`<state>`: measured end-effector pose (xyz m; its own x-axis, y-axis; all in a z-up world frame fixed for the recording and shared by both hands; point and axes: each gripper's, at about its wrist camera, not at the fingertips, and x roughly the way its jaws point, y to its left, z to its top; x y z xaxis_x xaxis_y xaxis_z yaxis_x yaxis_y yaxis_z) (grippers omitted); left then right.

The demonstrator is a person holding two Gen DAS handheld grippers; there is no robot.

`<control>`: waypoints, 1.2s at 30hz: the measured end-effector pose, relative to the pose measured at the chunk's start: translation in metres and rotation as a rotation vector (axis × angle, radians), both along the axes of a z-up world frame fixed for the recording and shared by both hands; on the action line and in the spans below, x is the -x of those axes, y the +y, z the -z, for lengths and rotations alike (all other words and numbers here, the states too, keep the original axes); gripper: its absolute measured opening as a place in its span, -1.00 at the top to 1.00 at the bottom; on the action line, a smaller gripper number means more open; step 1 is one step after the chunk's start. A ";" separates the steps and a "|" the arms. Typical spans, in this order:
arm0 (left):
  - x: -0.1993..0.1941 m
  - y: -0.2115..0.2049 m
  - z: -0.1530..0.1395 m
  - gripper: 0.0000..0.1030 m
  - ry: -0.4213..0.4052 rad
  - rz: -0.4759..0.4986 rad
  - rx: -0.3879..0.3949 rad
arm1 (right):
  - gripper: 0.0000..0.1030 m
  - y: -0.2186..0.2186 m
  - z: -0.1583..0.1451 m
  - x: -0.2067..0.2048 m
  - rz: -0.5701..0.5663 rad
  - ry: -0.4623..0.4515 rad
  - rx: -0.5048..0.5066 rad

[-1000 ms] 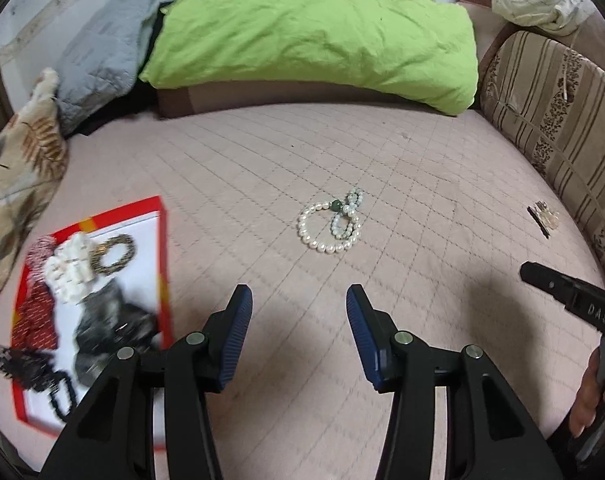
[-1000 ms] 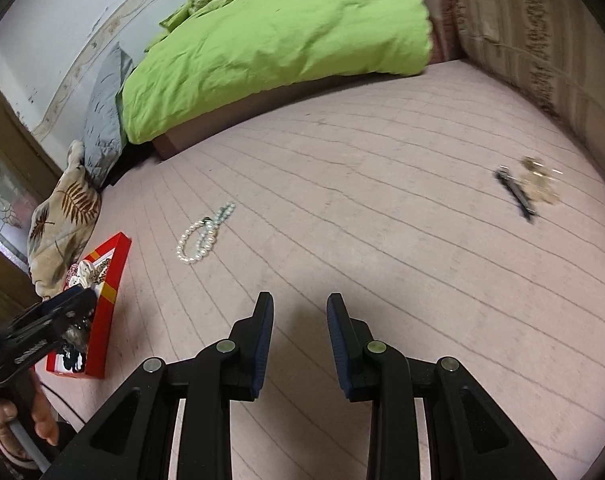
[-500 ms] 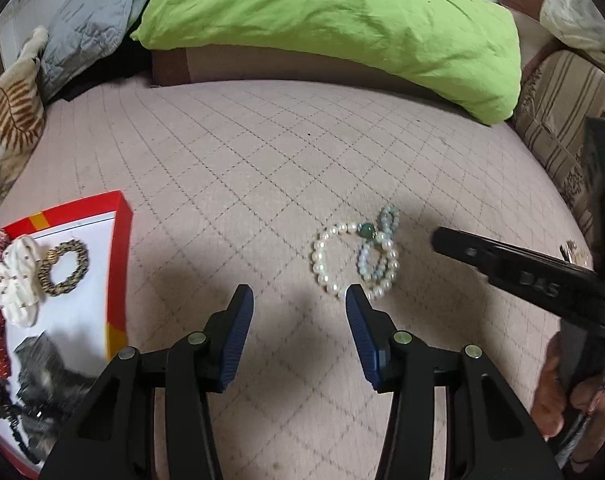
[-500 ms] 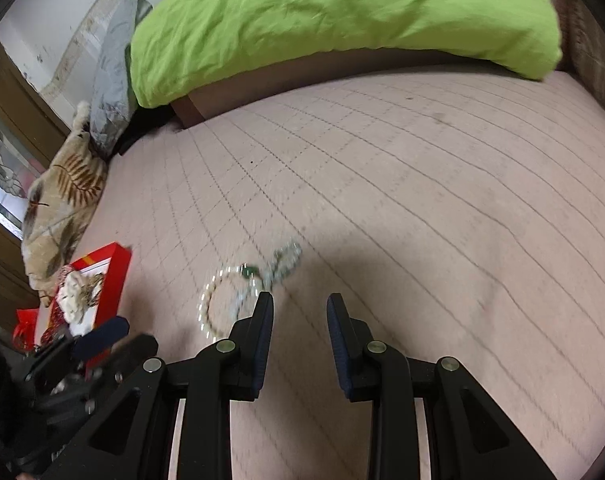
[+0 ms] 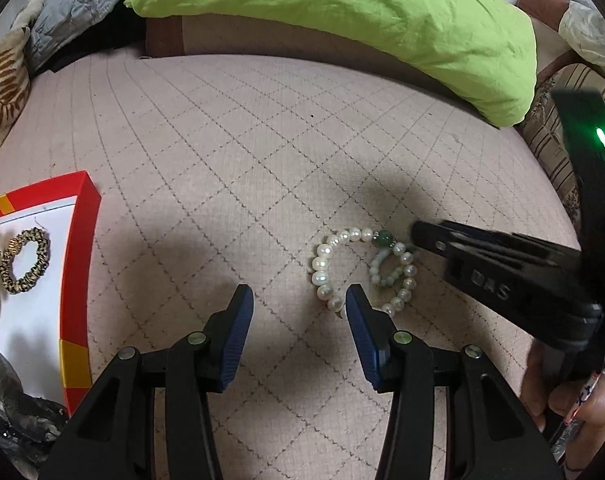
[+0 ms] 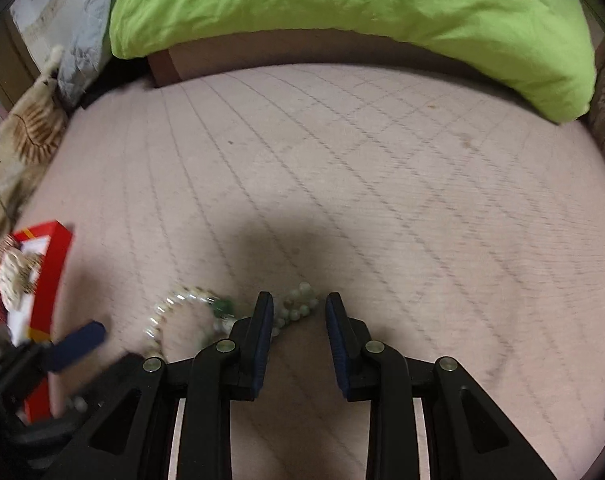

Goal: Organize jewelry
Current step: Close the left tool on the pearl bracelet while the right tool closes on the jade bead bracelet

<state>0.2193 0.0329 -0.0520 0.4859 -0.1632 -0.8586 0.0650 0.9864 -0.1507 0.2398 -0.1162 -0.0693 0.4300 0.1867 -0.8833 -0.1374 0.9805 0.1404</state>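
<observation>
Left wrist: red tray [image 5: 78,264] holds leopard scrunchie [image 5: 24,261].

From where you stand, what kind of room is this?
Most likely a bedroom: a pink quilted mattress cover spreads underfoot, a crumpled lime-green duvet is heaped at its far end, and a grey quilted pillow leans in the corner.

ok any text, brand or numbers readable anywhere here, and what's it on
"DAS" – raised letters on the black body of the right gripper, seen from the left wrist view; the first letter is soft, so more may be cut off.
The red tray has yellow blocks on its rim but no legible print.
Nothing else readable; the right wrist view is motion-blurred.
</observation>
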 end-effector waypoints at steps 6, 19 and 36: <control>-0.005 -0.002 0.000 0.09 0.005 0.019 0.022 | 0.44 -0.063 -0.001 0.017 0.098 0.009 0.061; -0.015 -0.017 0.012 0.18 0.012 0.080 0.002 | 0.43 -0.071 -0.008 0.030 -0.038 -0.056 -0.180; -0.018 -0.027 0.020 0.33 -0.037 0.092 -0.074 | 0.70 -0.029 0.008 0.021 -0.068 -0.111 0.013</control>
<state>0.2372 0.0062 -0.0716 0.5035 -0.1456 -0.8517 0.1599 0.9844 -0.0737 0.2183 -0.1454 -0.0774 0.5118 0.2076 -0.8337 -0.2175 0.9701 0.1081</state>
